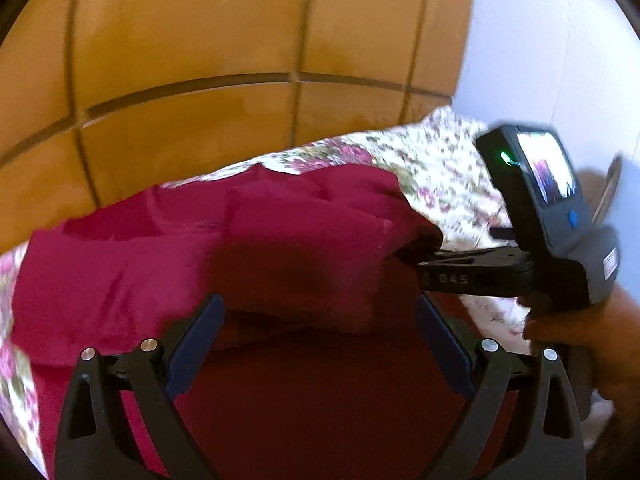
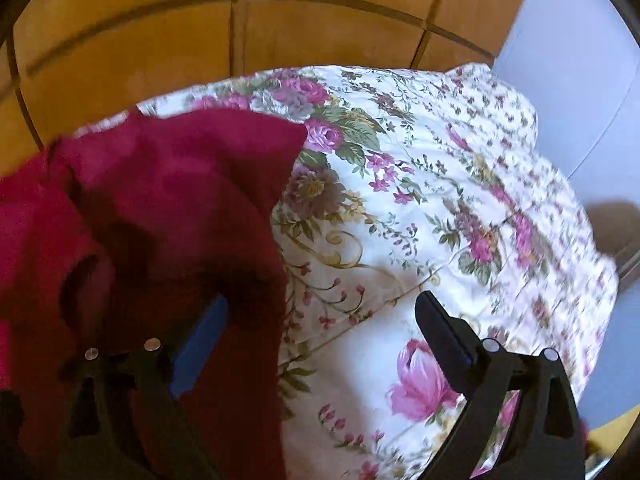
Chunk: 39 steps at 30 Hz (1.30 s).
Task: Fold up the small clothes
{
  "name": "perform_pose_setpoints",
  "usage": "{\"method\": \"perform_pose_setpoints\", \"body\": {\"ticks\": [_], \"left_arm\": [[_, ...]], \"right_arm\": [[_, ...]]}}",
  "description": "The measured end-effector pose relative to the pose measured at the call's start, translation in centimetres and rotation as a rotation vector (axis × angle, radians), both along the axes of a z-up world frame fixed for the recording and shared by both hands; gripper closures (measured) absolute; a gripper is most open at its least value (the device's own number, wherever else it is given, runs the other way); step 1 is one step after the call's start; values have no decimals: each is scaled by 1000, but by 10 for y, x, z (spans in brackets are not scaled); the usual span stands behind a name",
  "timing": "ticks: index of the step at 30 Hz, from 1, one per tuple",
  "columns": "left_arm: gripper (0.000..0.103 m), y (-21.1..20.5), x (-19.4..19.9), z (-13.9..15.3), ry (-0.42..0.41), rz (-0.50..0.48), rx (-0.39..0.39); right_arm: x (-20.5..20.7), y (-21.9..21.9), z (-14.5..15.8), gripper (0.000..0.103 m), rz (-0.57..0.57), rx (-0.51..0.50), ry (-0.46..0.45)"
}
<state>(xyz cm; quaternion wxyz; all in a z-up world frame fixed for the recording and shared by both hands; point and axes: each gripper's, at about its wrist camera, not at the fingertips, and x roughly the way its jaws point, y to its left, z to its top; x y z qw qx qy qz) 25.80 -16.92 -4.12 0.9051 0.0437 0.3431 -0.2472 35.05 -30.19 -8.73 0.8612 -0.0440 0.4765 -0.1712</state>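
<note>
Presently listed, left to right: red garment (image 1: pixel 224 248), crumpled on the flowered bedspread (image 1: pixel 436 160), in front of the orange padded headboard (image 1: pixel 200 40). Left gripper (image 1: pixel 320 320): jaws apart, over the garment, nothing between them. Right gripper (image 2: pixel 320 320), held in a hand (image 1: pixel 592 332): jaws wide apart, red cloth draped over its left finger, not clamped.
</note>
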Motion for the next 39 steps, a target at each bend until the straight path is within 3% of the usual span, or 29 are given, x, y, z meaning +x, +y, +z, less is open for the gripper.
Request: {"method": "perform_pose_setpoints", "body": {"ticks": [3,5,7,8,10,11,14,18,20,22,24,26,28,30,36,39], "left_arm": [[8,-23,18,-14,-22,7,116],[23,-30,33,-21,-3,22,154],[54,-28,45,-23,45,18,144],[62,-28,49,-21,64,20,134],[93,-24,51,-12,40,33,140],[93,-18,49,-6,28,38,125],[94,17,53,20,50,77,-54],[94,84,76,27,178,238,-317],[94,115,88,10,258,322,-375],[94,125,92,-6,309,333,-384],[92,125,92,-29,363,327,-345],[72,126,86,-40,356,327,-354],[40,130,82,-42,346,330,-406],[26,137,77,-42,338,341,-481],[22,166,71,-33,334,398,-595],[18,166,64,-29,339,363,-615]], "right_arm": [[1,-5,-5,5,-15,-29,-45],[1,-8,-4,5,-22,-1,-86],[4,-10,-5,4,-24,17,-107],[5,-11,-6,4,-27,20,-111],[7,-13,-8,4,-37,15,-106],[7,-15,-7,4,-47,11,-102],[3,-37,-4,4,-154,20,-89],[-15,-91,-18,2,-366,330,-77],[-22,-103,-32,2,-422,459,-64],[-21,-98,-30,2,-409,430,-69],[-16,-89,-24,2,-375,364,-59],[-14,-89,-22,2,-363,353,-58],[-17,-95,-27,2,-375,401,-56],[-21,-101,-31,2,-388,454,-61],[-24,-110,-27,2,-382,544,-69],[-27,-107,-25,2,-381,545,-65]]}}
